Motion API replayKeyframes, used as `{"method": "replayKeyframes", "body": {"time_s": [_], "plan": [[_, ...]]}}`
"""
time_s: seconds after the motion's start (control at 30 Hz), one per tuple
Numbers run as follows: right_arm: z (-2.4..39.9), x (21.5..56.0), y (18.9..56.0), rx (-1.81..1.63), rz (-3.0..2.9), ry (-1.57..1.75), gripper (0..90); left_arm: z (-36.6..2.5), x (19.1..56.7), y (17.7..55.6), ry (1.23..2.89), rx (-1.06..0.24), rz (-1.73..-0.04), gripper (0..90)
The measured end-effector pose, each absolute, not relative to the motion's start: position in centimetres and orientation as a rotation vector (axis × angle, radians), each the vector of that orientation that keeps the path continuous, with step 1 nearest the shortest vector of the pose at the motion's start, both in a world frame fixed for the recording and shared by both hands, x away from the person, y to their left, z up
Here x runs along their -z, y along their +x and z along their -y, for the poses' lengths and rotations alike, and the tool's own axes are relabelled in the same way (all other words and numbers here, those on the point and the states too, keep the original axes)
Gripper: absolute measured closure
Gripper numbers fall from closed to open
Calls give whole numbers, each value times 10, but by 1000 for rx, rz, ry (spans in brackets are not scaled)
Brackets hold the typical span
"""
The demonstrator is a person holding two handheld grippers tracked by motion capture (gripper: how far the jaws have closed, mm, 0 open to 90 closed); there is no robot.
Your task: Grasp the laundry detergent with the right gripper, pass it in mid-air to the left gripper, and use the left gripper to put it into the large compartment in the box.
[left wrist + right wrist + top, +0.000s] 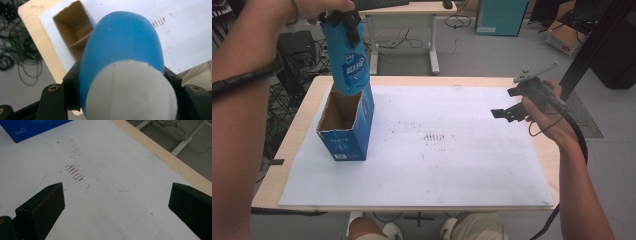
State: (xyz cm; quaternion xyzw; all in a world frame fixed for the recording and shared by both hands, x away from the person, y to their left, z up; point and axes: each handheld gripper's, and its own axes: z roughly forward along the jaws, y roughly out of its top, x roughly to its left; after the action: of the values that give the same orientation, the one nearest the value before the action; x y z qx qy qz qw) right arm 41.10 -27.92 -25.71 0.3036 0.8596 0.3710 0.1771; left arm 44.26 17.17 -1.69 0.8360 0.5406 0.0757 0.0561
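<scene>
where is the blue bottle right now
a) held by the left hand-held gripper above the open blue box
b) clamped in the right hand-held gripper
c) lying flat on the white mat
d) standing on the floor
a: the left hand-held gripper clamps the blue bottle at its top, its lower end hanging at the mouth of the open blue box, while the right hand-held gripper stands open with nothing between its jaws.

Place: lab or workshop room.
Evidence: loose cables (287, 95) on the grey floor at 9 o'clock; cardboard carton (564, 35) at 2 o'clock.
</scene>
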Motion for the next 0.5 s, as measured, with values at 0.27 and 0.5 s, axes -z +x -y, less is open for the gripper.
{"method": "replayKeyframes", "body": {"time_s": [0.27,0.5], "plan": [[279,259,414,-1004,-2456,862,2,-192,11,448,2380,-219,-1854,369],[278,258,416,-1001,-2456,871,2,-209,13,455,2252,-228,-2002,369]]}}
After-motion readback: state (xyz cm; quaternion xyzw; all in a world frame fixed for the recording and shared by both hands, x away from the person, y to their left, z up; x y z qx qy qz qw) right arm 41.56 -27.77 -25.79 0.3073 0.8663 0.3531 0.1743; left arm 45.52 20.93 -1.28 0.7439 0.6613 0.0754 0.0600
